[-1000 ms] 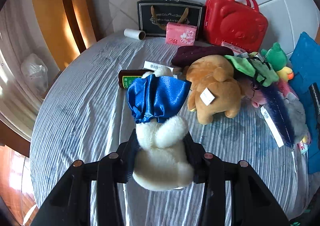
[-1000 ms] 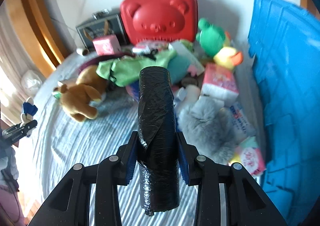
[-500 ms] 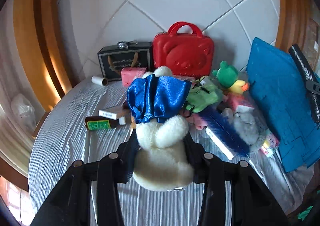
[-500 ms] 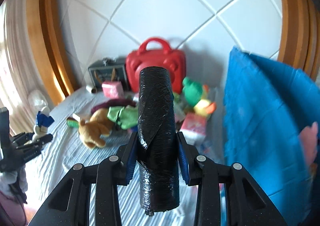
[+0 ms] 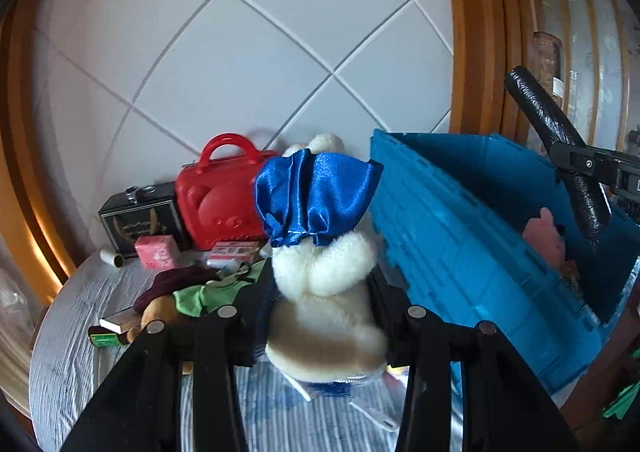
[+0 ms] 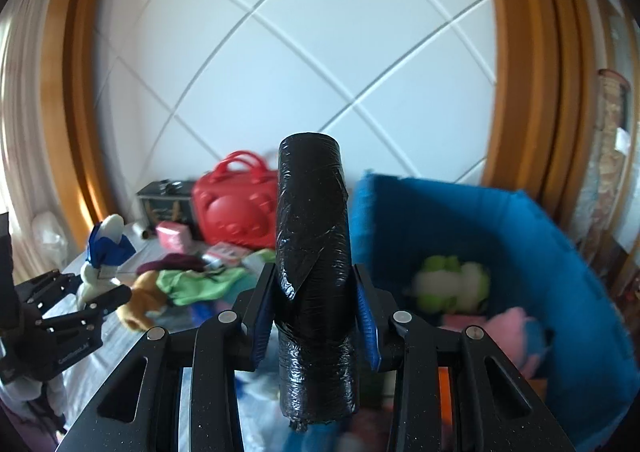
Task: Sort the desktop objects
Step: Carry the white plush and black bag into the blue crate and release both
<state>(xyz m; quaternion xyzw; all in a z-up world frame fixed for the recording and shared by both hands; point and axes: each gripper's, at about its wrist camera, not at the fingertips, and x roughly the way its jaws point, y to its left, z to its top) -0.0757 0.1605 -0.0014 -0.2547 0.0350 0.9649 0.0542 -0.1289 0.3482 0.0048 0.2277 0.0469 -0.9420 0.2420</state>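
Observation:
My left gripper [image 5: 322, 288] is shut on a white plush toy [image 5: 324, 292] in a shiny blue dress, held up in the air to the left of the blue crate [image 5: 460, 236]. My right gripper [image 6: 314, 292] is shut on a black plastic-wrapped roll [image 6: 312, 252] that stands upright between the pads, in front of the crate [image 6: 560, 252]. In the left wrist view the black roll [image 5: 560, 148] hangs over the crate's opening. The right wrist view shows the left gripper [image 6: 100, 288] with the plush toy [image 6: 102, 256] at the left edge.
Inside the crate lie a green and white plush [image 6: 452, 284] and a pink plush [image 6: 516, 328]. On the striped table [image 5: 72, 332] sit a red bear case [image 5: 220, 204], a black box [image 5: 140, 220], a pink tissue pack [image 5: 156, 252], a brown plush [image 6: 144, 300] and green cloth [image 5: 204, 292].
Both grippers rose and swung to the right, from over the table clutter toward the blue crate. Each kept its hold: the left on the plush toy, the right on the black roll.

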